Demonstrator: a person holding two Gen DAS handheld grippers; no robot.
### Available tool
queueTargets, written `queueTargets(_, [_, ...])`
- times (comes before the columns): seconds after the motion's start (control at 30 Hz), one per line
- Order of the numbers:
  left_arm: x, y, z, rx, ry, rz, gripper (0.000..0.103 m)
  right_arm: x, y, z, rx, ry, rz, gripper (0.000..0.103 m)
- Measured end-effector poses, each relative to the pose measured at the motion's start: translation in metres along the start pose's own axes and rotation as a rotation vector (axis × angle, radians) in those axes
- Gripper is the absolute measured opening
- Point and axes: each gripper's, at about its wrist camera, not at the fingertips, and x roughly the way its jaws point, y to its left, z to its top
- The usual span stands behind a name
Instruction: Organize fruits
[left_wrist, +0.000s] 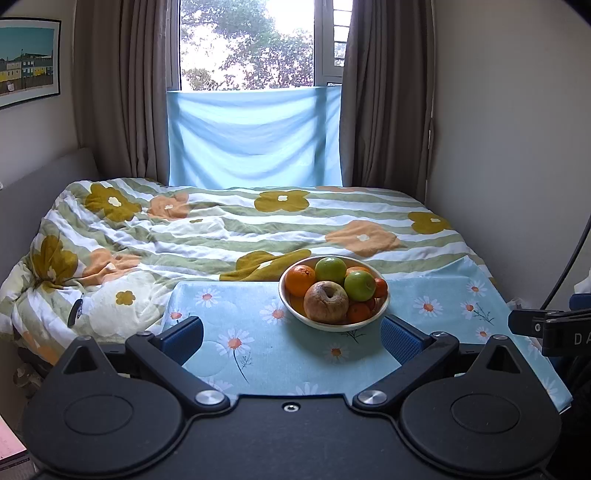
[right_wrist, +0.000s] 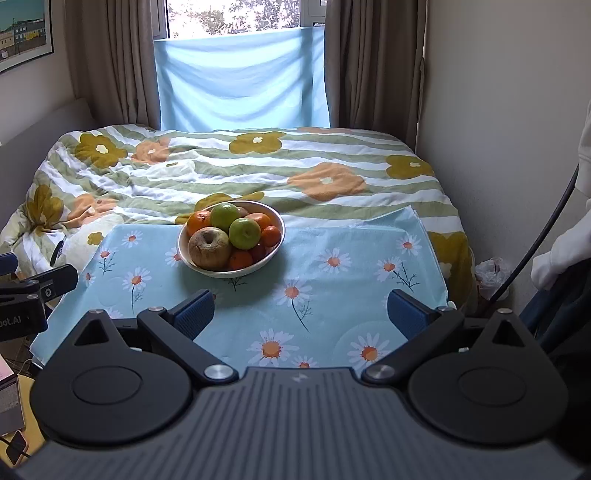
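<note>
In the left wrist view, the left gripper (left_wrist: 291, 341) hovers low over the daisy-print cloth (left_wrist: 236, 325), jaws spread wide and grasping nothing, probably held back so the bowl (left_wrist: 295, 312) just ahead stays within reach. The white bowl holds all the fruit I can see: 2 green apples (left_wrist: 359, 285), 1 wrinkled brownish apple (left_wrist: 325, 301) and at least 4 oranges or mandarins (left_wrist: 300, 280); none lies loose on the cloth. In the right wrist view, the right gripper (right_wrist: 301, 312) is likewise released and empty, set farther from the bowl (right_wrist: 207, 267). Here too, 2 green apples (right_wrist: 244, 232) and 1 brownish apple (right_wrist: 209, 246) sit piled together, so the fruit lies gathered.
</note>
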Motion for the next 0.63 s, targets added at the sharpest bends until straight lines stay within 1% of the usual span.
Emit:
queueTargets(0.23, [0.0015,-0.002,0.0002,0.009,0.008,-0.003,0.103,0.0,0.0003,0.0002,-0.001,0.0,-0.001,0.103])
queueTargets(0.37, [0.0008,0.0001,-0.0001,-0.01,0.01,-0.011,0.103,0.0,0.0008,-0.0006,-0.001,-0.001,0.0,0.103])
queueTargets(0.63, [-0.0002,0.0031,0.0009,-0.014,-0.004,-0.01,0.103,-0.0005,0.0022,-0.0012,0.007,-0.003,0.002,0.103])
